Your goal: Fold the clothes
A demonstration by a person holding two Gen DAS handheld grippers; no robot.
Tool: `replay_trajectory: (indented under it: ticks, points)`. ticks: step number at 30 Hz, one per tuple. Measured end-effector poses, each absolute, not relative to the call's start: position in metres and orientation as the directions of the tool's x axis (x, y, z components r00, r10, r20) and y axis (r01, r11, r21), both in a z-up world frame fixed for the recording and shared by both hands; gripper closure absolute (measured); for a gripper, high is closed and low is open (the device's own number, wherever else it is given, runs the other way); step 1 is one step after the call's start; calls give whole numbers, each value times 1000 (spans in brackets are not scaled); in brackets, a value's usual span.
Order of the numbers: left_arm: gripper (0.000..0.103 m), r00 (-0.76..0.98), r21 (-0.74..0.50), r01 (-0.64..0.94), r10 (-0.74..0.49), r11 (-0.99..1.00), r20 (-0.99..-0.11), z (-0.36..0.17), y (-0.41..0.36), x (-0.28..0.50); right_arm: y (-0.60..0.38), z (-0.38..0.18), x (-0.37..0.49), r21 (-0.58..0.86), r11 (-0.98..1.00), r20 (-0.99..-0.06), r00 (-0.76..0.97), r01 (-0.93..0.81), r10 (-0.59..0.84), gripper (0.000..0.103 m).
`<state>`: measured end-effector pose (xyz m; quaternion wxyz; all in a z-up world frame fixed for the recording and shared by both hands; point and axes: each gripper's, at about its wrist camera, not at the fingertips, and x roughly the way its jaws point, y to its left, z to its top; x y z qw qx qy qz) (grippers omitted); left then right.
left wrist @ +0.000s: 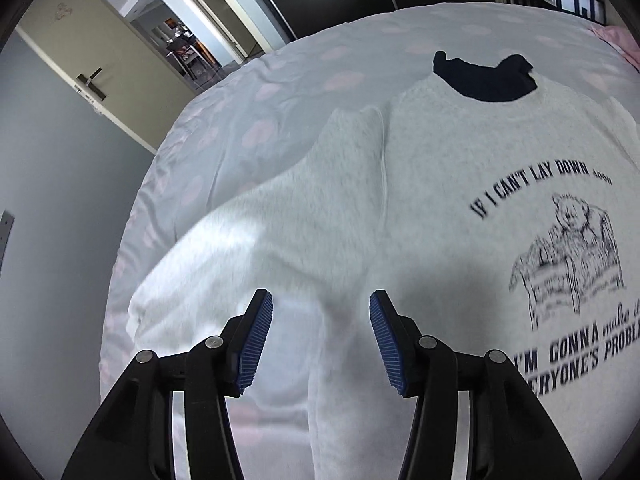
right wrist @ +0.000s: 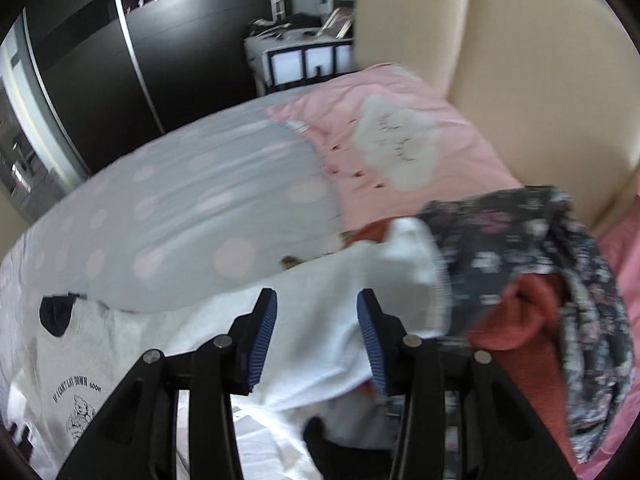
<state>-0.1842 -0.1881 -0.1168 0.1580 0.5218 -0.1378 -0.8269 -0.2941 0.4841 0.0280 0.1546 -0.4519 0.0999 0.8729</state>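
Note:
A pale grey sweatshirt [left wrist: 460,152] with a printed slogan and a bear drawing lies flat on the bed, its dark collar [left wrist: 486,78] at the far end. One sleeve [left wrist: 312,208] runs from the shoulder toward the camera. Above that sleeve hovers my left gripper [left wrist: 321,300], open, with nothing between its blue pads. In the right wrist view the sweatshirt [right wrist: 80,344] is at the lower left. Its other sleeve [right wrist: 340,272] stretches right toward a clothes pile. My right gripper [right wrist: 316,298] stands open over this sleeve, holding nothing.
The bed has a grey cover with pink dots [right wrist: 200,200] and a pink pillow [right wrist: 400,128]. A dark floral garment [right wrist: 520,248] and a red one [right wrist: 520,320] are heaped at the right. Around the bed are a beige headboard [right wrist: 520,60], a dark wardrobe [right wrist: 160,40] and a door [left wrist: 80,60].

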Motion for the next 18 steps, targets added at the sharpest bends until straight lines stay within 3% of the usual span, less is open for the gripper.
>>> replay_trajectory:
  ticks: [3,12,15,18]
  points:
    - [48,-387,360,127,-380,-924,-840,-126,-182,-159,510,42,-277,41,-917,-818,-541,-396,197,56]
    - [48,-312,364,158,-396,-918,-863,-141,-186,-122,536,30,-269,37,-888,-859,-468,-459,206,57]
    - [48,-311,362,175,-400,-916,-862,-137,-189,-117,539,18,-274,67,-880,-861,-474,-470,187,65]
    - [48,-308,360,181,-400,-915,-863,-134,-187,-113,540,11,-278,61,-868,-854,-476,-492,210,85]
